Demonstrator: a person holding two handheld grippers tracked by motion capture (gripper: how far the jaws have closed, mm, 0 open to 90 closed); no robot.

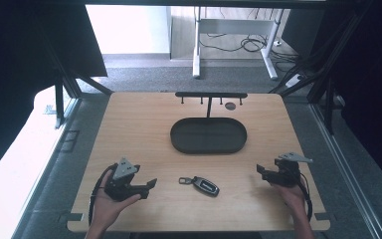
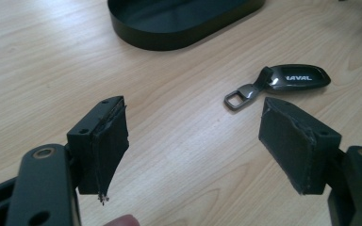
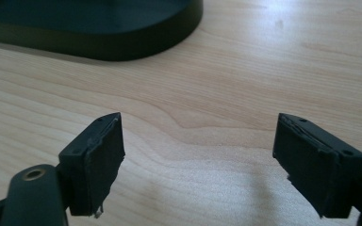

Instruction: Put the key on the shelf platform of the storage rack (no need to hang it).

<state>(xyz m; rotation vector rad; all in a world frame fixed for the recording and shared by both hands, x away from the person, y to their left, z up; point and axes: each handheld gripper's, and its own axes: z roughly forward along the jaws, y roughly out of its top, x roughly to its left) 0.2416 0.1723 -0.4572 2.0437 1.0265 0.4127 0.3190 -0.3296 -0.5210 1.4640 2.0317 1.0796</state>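
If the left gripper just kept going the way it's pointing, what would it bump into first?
Probably the car key fob. It lies on the table just ahead of the open left gripper, slightly toward its right jaw. The black oval tray sits farther off. Depth is hard to judge.

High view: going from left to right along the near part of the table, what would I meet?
Left hand-held gripper → key fob → right hand-held gripper.
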